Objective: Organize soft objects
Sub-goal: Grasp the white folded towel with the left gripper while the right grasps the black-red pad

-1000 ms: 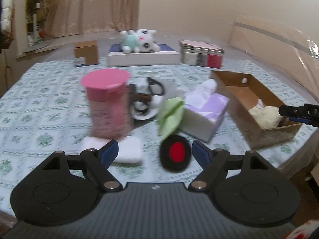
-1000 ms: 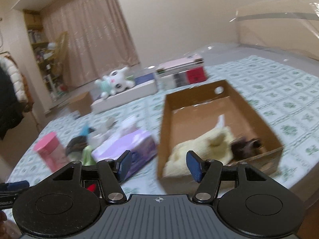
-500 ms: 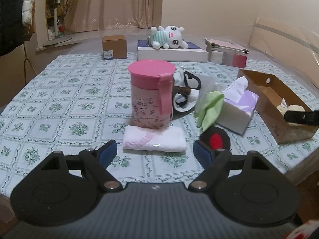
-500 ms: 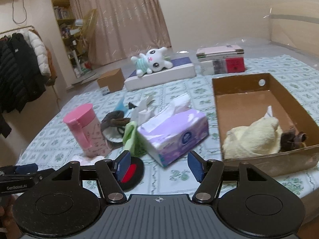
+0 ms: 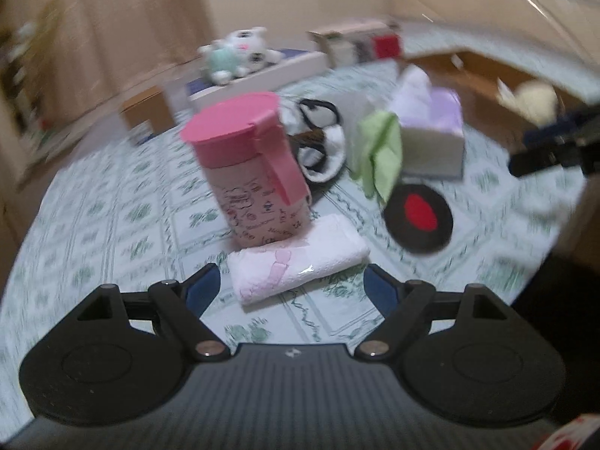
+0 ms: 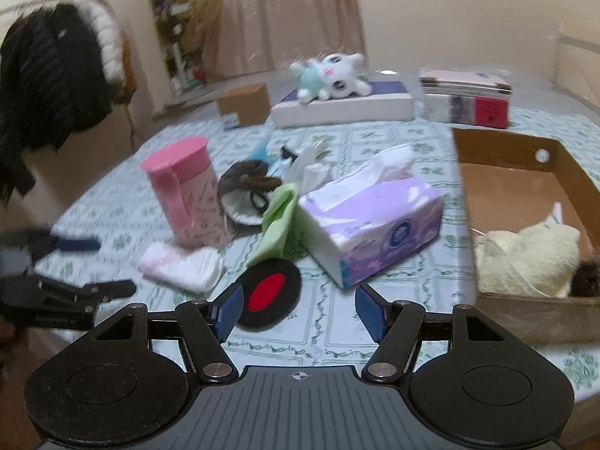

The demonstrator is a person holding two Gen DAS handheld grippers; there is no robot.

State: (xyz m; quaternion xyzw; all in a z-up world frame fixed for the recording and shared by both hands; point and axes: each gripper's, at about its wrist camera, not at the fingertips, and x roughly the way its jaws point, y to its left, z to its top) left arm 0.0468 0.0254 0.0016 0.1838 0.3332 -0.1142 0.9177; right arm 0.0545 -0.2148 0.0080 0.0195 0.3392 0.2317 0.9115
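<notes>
— How wide do we have the left gripper?

— Wide apart, holding nothing; the folded white-and-pink terry towel lies just ahead between its fingers, near the tabletop's front edge, against the pink lidded plastic jug.

— Its long axis?

— Running left to right, slightly skewed. Our right gripper gapes empty too.

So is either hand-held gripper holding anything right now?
No. The left hand-held gripper is open in front of the folded towel; the right hand-held gripper is open too.
</notes>
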